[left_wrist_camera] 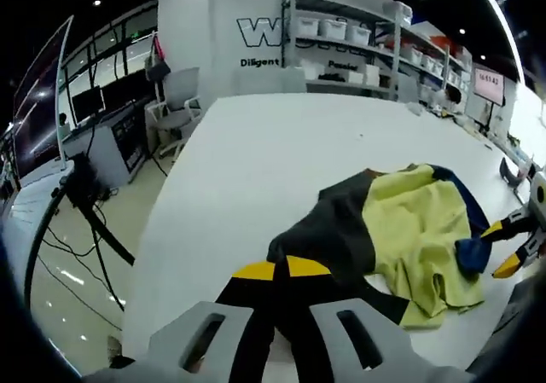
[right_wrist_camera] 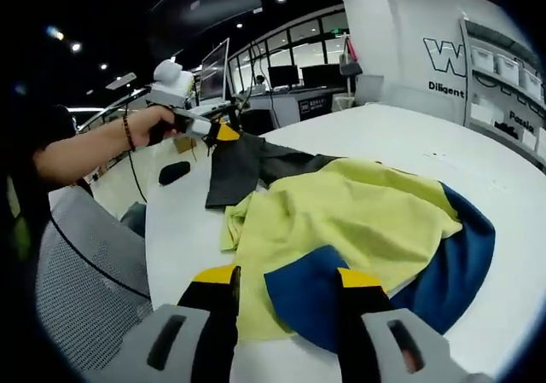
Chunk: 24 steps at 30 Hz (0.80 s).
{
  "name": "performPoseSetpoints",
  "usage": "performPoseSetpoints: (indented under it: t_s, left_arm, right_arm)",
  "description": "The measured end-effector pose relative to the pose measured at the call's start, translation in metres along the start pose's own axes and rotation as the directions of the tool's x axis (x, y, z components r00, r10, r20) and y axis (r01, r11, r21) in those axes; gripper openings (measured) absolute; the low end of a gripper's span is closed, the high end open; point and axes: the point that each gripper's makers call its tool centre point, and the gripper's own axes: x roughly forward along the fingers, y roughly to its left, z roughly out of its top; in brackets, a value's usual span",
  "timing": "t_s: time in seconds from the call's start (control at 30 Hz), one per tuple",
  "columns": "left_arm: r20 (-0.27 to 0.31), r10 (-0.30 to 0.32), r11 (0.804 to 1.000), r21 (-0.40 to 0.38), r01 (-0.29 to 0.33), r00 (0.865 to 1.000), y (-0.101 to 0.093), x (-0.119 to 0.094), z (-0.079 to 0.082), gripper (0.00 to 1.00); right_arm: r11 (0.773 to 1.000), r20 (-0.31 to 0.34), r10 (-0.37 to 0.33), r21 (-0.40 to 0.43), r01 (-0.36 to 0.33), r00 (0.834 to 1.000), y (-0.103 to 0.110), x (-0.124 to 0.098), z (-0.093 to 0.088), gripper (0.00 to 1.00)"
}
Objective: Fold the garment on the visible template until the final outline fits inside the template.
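Left gripper (left_wrist_camera: 281, 272): black jaws with yellow tips are closed on the dark grey part of the garment (left_wrist_camera: 401, 229); in the right gripper view the left gripper (right_wrist_camera: 223, 132) is seen in a hand (right_wrist_camera: 153, 123), lifting that dark cloth off the tabletop.
Right gripper (right_wrist_camera: 286, 276): the jaws stand parted, and a blue corner of the garment (right_wrist_camera: 341, 221) is seen lying between them; whether it is pinched cannot be told. In the left gripper view the right gripper (left_wrist_camera: 512, 238) is seen at the blue corner.
Garment: yellow, blue and dark grey cloth is spread crumpled on the white tabletop (left_wrist_camera: 256, 161), near the edge closest to the person.
Background: shelves with bins (left_wrist_camera: 358, 37) and a grey chair (left_wrist_camera: 175, 101) are seen beyond the tabletop's far edge.
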Motion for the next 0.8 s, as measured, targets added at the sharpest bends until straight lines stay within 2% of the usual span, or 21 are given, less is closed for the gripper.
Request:
performPoseSetpoints:
  t_s: [0.1, 0.2, 0.4, 0.47, 0.53, 0.57, 0.6, 0.63, 0.7, 0.73, 0.8]
  left_arm:
    - [-0.024, 0.011, 0.999, -0.033, -0.012, 1.0, 0.003, 0.004, -0.011, 0.0]
    - [-0.031, 0.061, 0.998, 0.025, -0.06, 0.998, 0.011, 0.003, -0.017, 0.06]
    - [-0.018, 0.032, 0.999, 0.018, -0.032, 0.999, 0.006, -0.011, -0.017, 0.12]
    - [0.002, -0.003, 1.0, 0.02, 0.003, 1.0, -0.003, -0.018, -0.016, 0.15]
    - [0.015, -0.042, 0.997, 0.063, 0.041, 0.999, -0.012, -0.022, -0.014, 0.15]
    - [0.015, -0.032, 0.997, 0.075, 0.031, 0.999, -0.013, -0.024, -0.015, 0.15]
    - [-0.023, -0.073, 0.99, 0.12, 0.076, 0.997, -0.022, -0.025, -0.021, 0.15]
    - [-0.041, -0.109, 0.986, 0.125, 0.114, 0.993, -0.03, -0.026, -0.024, 0.15]
    - [-0.029, -0.16, 0.982, 0.096, 0.162, 0.987, -0.044, -0.029, -0.024, 0.14]
    - [-0.03, -0.21, 0.973, 0.09, 0.212, 0.977, -0.057, -0.032, -0.026, 0.15]
    - [-0.028, -0.245, 0.966, 0.076, 0.247, 0.969, -0.067, -0.034, -0.028, 0.16]
  right_arm:
    - [1.0, -0.008, 0.012, -0.004, -0.012, 1.0, 0.003, 0.001, -0.001, 0.36]
    - [1.0, -0.024, 0.019, -0.004, -0.019, 1.0, 0.005, 0.001, -0.005, 0.36]
    - [0.999, -0.04, 0.036, -0.014, -0.036, 0.999, 0.011, 0.002, -0.009, 0.36]
    - [0.998, -0.048, 0.053, -0.016, -0.054, 0.997, 0.015, 0.002, -0.01, 0.35]
    - [0.996, -0.064, 0.074, -0.048, -0.077, 0.995, 0.018, 0.0, -0.012, 0.34]
    - [0.994, -0.068, 0.087, -0.054, -0.09, 0.994, 0.02, -0.001, -0.012, 0.33]
    - [0.994, -0.071, 0.095, -0.053, -0.099, 0.993, 0.021, -0.002, -0.013, 0.32]
    - [0.993, -0.077, 0.1, -0.051, -0.104, 0.992, 0.022, -0.003, -0.014, 0.32]
    - [0.991, -0.093, 0.109, -0.065, -0.115, 0.99, 0.024, -0.004, -0.018, 0.3]
    - [0.991, -0.104, 0.111, -0.065, -0.118, 0.988, 0.025, -0.004, -0.021, 0.29]
    - [0.991, -0.115, 0.112, -0.062, -0.12, 0.987, 0.026, -0.004, -0.025, 0.29]
